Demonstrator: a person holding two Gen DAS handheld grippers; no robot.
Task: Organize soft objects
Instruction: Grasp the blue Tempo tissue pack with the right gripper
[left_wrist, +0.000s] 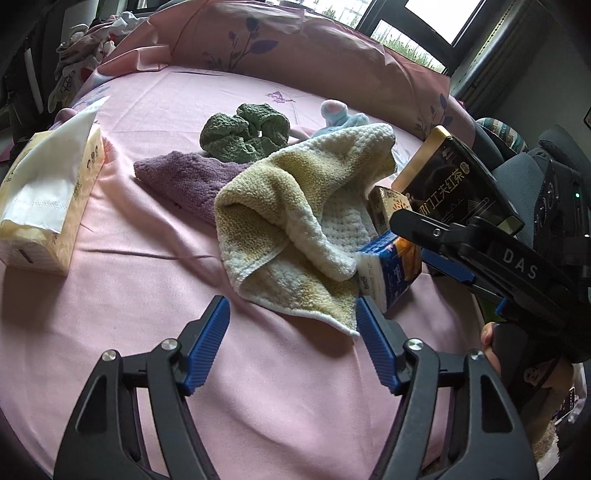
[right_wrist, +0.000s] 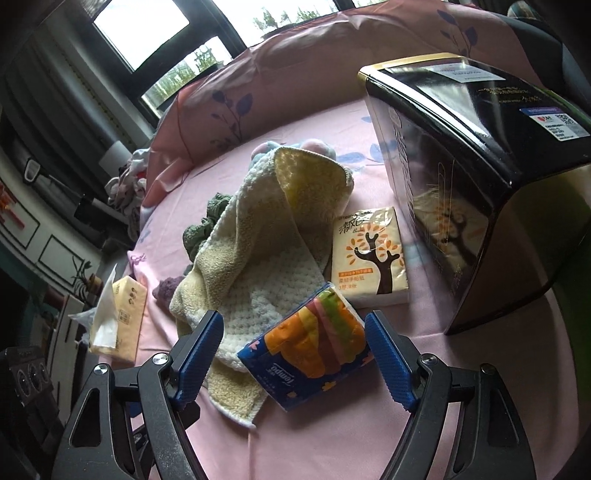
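Right gripper (right_wrist: 293, 354) spread wide, straddling Tempo pack (right_wrist: 306, 345), pack partly on yellow towel (right_wrist: 236, 266). Left gripper (left_wrist: 291, 339) spread, empty, just short of towel's near corner. Advice: close squarely on pack's sides, lift clear of towel, avoid snagging terry loops.

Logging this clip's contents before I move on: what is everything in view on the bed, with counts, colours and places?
yellow-white towel: 1, crumpled mid-bed, edge against the blue pack
purple cloth: 1, left of the towel
green knit piece: 1, behind the purple cloth
blue-pink plush: 1, behind the towel, partly hidden
blue tissue pack: 1, blue with orange stripes, between the right gripper's open fingers
cream tissue pack: 1, tree print, beside the black box
black box: 1, gold-trimmed, right side
tissue box: 1, cream, left edge
left gripper: open, near the towel's corner
right gripper: open
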